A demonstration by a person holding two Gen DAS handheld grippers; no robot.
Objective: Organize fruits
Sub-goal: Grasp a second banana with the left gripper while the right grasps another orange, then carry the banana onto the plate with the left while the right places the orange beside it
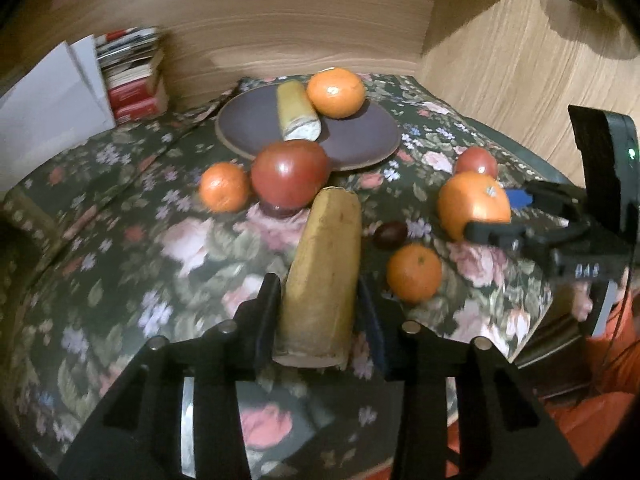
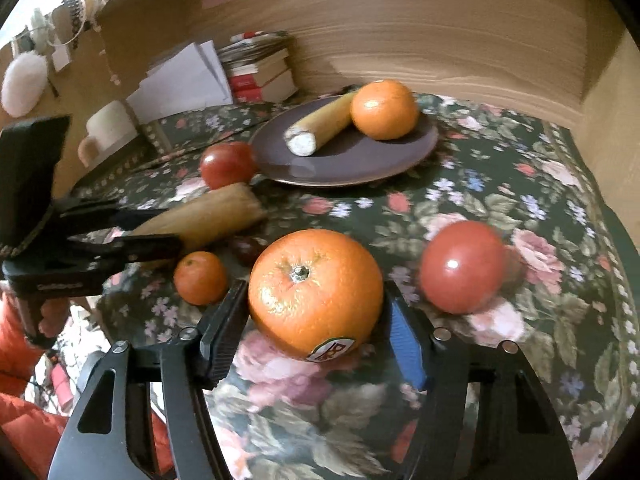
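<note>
My left gripper (image 1: 320, 300) is shut on a yellow-brown banana piece (image 1: 324, 272), held over the floral tablecloth; it also shows in the right wrist view (image 2: 208, 216). My right gripper (image 2: 312, 316) is shut on a large orange (image 2: 316, 292) with a sticker; it shows in the left wrist view (image 1: 472, 204). A dark purple plate (image 1: 256, 128) at the back holds another banana piece (image 1: 298, 112) and an orange (image 1: 336, 92). Loose on the cloth are a tomato (image 1: 290, 172), a small orange (image 1: 224, 186), another small orange (image 1: 414, 274), a second tomato (image 2: 462, 266) and a dark plum (image 1: 390, 234).
Stacked books (image 1: 136, 80) and white paper (image 1: 52, 96) stand at the back left against a wooden wall. A cream mug (image 2: 108, 128) sits left of the plate. The table's edge drops off at the right (image 1: 552, 320).
</note>
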